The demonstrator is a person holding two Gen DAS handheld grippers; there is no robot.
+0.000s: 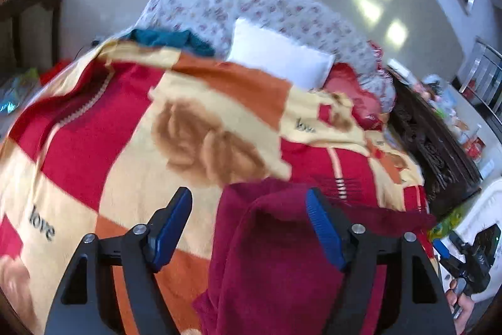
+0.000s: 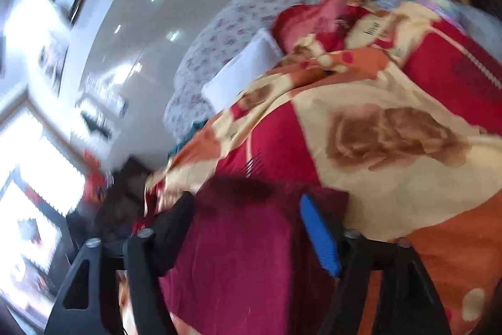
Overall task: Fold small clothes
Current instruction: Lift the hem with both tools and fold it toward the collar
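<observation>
Patchwork rose blanket (image 1: 194, 127) over bed; white pillow (image 1: 279, 55); floral quilt (image 1: 251, 5); teal cloth (image 1: 169, 40).

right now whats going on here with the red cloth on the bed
A person is folding a maroon garment on a bed covered by a red, cream and orange blanket. They work with handheld tongs in each hand. The left tongs are spread wide open, with the fabric between them and bunched against one finger. The right tongs are also open, with the garment lying between the fingers. Neither pair looks clamped on it. A white pillow lies further up the bed. Both views are motion-blurred.
</observation>
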